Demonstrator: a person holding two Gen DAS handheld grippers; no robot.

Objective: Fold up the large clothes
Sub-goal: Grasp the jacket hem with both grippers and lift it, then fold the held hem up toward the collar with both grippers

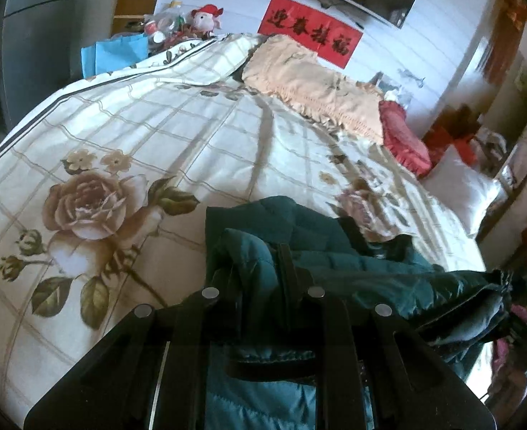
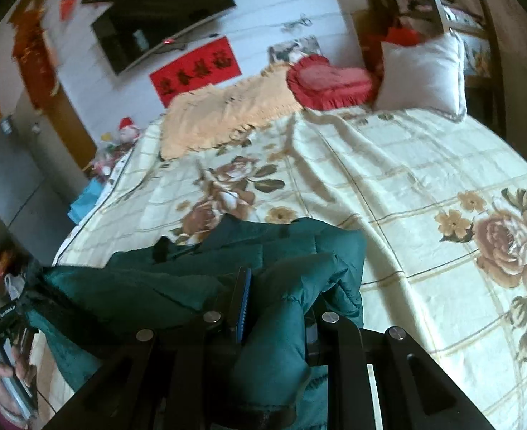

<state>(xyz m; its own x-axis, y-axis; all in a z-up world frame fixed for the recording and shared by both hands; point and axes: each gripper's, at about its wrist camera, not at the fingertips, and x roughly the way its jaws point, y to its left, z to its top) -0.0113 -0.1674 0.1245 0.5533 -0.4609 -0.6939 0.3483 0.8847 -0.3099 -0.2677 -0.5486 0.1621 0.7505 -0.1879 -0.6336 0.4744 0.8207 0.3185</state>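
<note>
A dark teal quilted jacket (image 1: 353, 268) lies bunched on the near part of a bed with a cream floral quilt (image 1: 138, 136). My left gripper (image 1: 263, 286) is shut on a fold of the jacket, which fills the space between the fingers. In the right wrist view the same jacket (image 2: 192, 272) is bunched in front of me on the quilt (image 2: 424, 179). My right gripper (image 2: 274, 304) is shut on a thick puffy fold of it. The other gripper (image 2: 2, 322) shows at the far left, holding the jacket's other end.
A peach fringed blanket (image 1: 313, 82), a red heart cushion (image 1: 403, 136) and a white pillow (image 1: 467, 190) lie at the head of the bed. A blue bag (image 1: 116, 53) and a plush toy (image 1: 206, 18) sit beyond the far edge. A TV (image 2: 156, 18) hangs on the wall.
</note>
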